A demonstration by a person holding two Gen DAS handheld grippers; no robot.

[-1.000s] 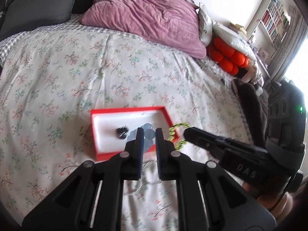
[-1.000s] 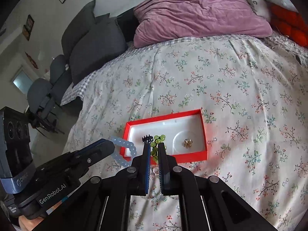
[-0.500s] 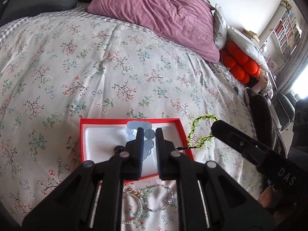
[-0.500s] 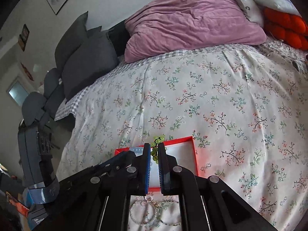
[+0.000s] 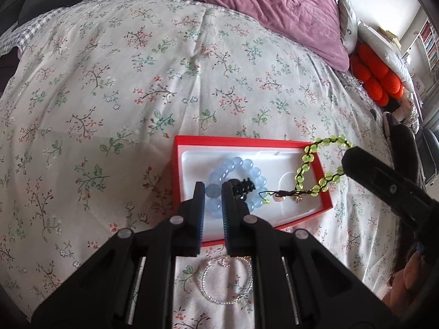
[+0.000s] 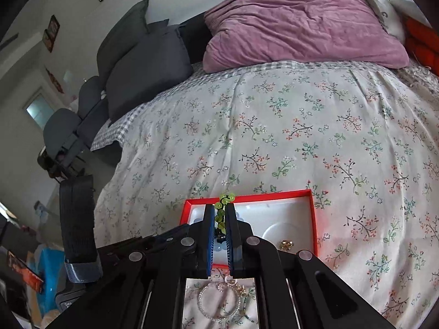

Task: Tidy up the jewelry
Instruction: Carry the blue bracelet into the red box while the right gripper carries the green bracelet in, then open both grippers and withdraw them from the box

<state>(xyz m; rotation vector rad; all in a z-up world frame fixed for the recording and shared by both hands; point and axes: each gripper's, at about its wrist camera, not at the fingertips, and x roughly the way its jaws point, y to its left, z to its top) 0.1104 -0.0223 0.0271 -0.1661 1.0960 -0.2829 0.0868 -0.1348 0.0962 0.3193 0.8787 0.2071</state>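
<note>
Floral bedspread (image 5: pixel 164 87) covers a bed, with a purple pillow (image 6: pixel 296 22) and grey cushions (image 6: pixel 142 65) at its head. On the spread lies a red jewelry box (image 5: pixel 179 164) with a white lining. The left gripper (image 5: pixel 212 192) is over the box, jaws clamped on a pale blue bead bracelet (image 5: pixel 247 164). The right gripper (image 6: pixel 219 219) has its jaws closed on a green bead bracelet (image 5: pixel 304 164), which hangs over the box's right end. Small gold pieces (image 6: pixel 286 244) sit in the box. Silver hoops (image 5: pixel 227 282) lie on the spread just in front of the box
</note>
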